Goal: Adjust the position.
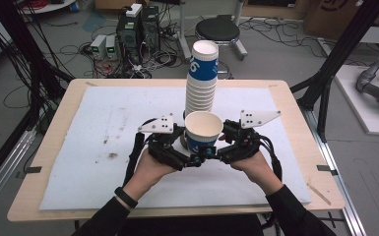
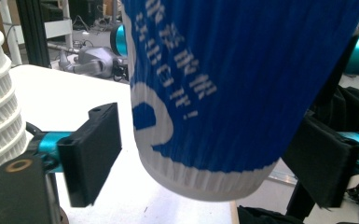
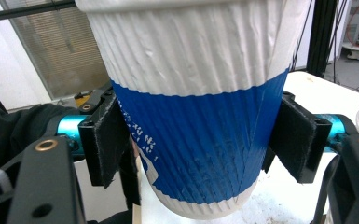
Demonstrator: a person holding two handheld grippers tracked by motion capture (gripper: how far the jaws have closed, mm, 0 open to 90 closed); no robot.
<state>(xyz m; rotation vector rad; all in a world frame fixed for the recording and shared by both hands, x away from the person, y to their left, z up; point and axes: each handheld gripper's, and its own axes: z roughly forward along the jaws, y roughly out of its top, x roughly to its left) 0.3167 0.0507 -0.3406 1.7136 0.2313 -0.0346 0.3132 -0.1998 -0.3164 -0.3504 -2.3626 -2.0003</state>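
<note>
You hold a single paper cup (image 1: pixel 203 132) upright between your two grippers, just in front of the tall stack of cups (image 1: pixel 201 81) that stands on the white mat (image 1: pixel 103 128) of the counter (image 1: pixel 59 113), and the coming move turns on that short gap: the stack lies straight beyond the cup, a little toward its far side, its long axis vertical like the cup's own. Your right gripper (image 3: pixel 200 140) has the cup clamped across the blue band, both fingers (image 3: pixel 109 140) pressed flat against the ribbed wall from either side, so this is the hand that carries it. Your left gripper (image 2: pixel 214 154) has the same cup between its fingers (image 2: pixel 93 154), but the near one stands clear of the wall with white mat showing in the gap, and the far one sits close against the blue side, where I cannot tell whether it presses; judge that hand as loosely around the cup, not gripping. Both hands are about equally near the stack, the left gripper view showing its ribbed white rims just beside that gripper. The held cup's mouth faces up and it looks empty, its base hanging clear of the mat. The stack's top cup is open and empty as well. If you mean to nest this one, it will probably need lifting well above the stack's rim first, kept upright.
</note>
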